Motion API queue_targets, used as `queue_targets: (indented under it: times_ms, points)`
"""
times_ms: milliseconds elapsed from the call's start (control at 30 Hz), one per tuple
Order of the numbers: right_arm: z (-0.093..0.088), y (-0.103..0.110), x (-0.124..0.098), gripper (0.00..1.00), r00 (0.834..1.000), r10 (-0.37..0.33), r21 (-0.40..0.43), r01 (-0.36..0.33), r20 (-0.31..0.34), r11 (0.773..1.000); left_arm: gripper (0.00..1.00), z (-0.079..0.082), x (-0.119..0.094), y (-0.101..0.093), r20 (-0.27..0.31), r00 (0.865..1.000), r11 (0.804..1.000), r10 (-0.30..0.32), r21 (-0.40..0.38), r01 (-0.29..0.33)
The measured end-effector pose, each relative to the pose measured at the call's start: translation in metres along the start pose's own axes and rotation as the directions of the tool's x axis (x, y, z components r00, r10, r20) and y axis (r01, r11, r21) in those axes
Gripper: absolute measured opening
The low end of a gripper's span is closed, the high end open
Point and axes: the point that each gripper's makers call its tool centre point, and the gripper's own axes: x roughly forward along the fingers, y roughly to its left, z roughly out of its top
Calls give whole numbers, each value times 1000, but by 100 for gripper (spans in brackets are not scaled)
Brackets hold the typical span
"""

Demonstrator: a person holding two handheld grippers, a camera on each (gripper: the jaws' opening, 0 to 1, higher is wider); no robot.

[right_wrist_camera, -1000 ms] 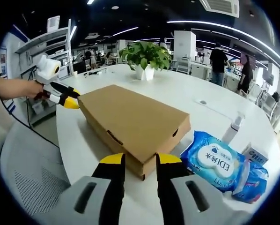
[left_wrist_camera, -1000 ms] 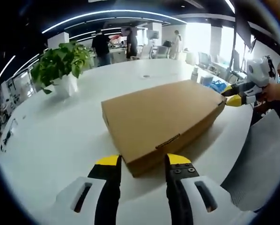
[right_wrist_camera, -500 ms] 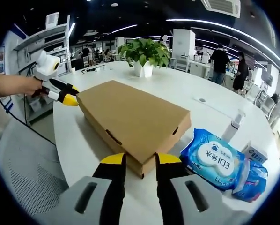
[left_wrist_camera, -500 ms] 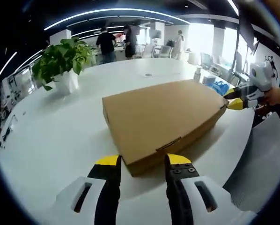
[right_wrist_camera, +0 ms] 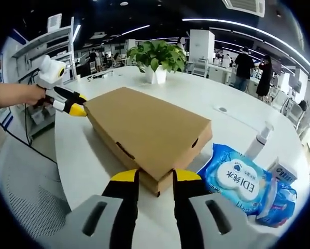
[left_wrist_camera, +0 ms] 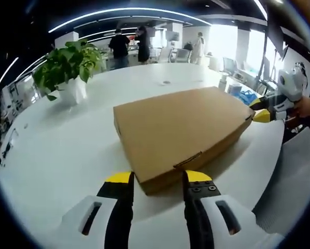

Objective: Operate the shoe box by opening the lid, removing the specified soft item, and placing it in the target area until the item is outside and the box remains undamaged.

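One flat brown cardboard shoe box (left_wrist_camera: 181,132) lies closed on a white table (left_wrist_camera: 67,150), its lid down and a tuck tab showing on the near side wall in both views. At one end of it, in the left gripper view, the left gripper (left_wrist_camera: 157,179) points its yellow-tipped black jaws at the near corner; they stand spread apart with the corner's edge between the tips, nothing pinched. At the opposite end, in the right gripper view, the right gripper (right_wrist_camera: 156,177) does the same, jaws parted either side of that corner, gripping nothing. Each gripper shows in the other's view at the far end of the box, held by a hand (right_wrist_camera: 12,96), its yellow tips just beside the box edge. Beside the box, in the right gripper view, lie blue packs of wet wipes (right_wrist_camera: 238,181), with a small spray bottle (right_wrist_camera: 257,141) and a small white carton (right_wrist_camera: 282,170) near them. A potted plant (left_wrist_camera: 67,70) in a white pot stands farther off on the table. People (left_wrist_camera: 129,46) stand in the office beyond.
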Motion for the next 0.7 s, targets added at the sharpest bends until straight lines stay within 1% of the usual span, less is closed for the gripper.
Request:
queue_targets:
  times_ms: [267, 700]
  points:
    - [6, -12, 8, 23, 1000, -13, 15, 13, 0, 1000, 37, 11, 13, 6, -5, 1000, 1000, -9, 7, 9]
    - [18, -37, 25, 24, 999, -38, 46, 38, 5, 998, 37, 33, 38, 16, -7, 1000, 1000, -19, 11, 19]
